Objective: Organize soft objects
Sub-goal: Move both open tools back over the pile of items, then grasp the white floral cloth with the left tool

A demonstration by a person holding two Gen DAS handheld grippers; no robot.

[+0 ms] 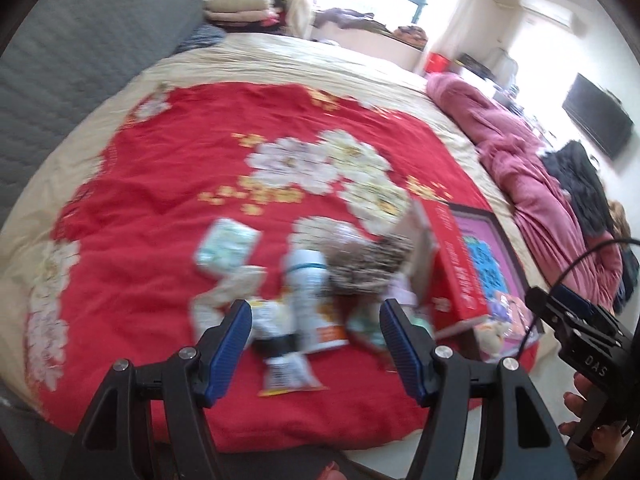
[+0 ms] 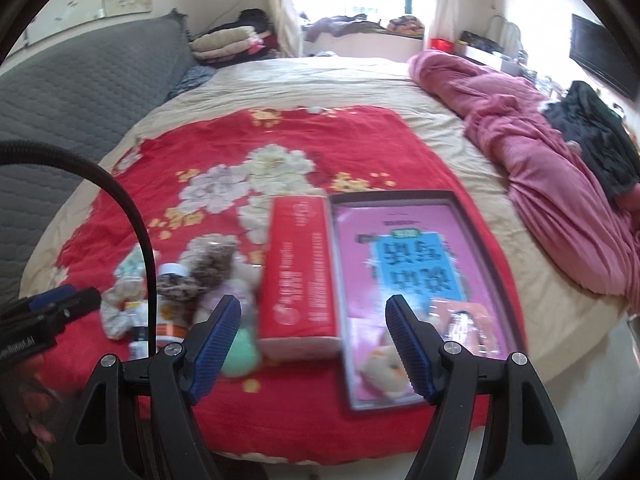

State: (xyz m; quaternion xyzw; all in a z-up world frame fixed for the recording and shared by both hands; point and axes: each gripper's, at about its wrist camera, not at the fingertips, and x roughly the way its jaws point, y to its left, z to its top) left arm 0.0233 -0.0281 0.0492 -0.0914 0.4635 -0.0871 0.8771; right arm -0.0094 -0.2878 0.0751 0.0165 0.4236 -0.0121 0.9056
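A pile of small things lies on the red flowered blanket point(image 1: 160, 168): a white bottle point(image 1: 306, 280), a brown speckled soft item point(image 1: 366, 264), a pale folded pack point(image 1: 226, 248), a green soft ball point(image 2: 240, 350) and snack packets point(image 1: 286, 374). A red box point(image 2: 300, 276) stands beside a flat pink tray point(image 2: 412, 264) that holds a small plush toy point(image 2: 384, 366). My left gripper point(image 1: 316, 320) is open and empty just before the pile. My right gripper point(image 2: 312, 318) is open and empty above the red box and tray.
A grey quilted headboard point(image 2: 80, 92) lies to the left. A pink duvet point(image 2: 552, 168) and dark clothes point(image 2: 592, 132) are heaped on the right of the bed. The bed's near edge is just below the grippers. A black cable point(image 2: 136, 224) crosses the right wrist view.
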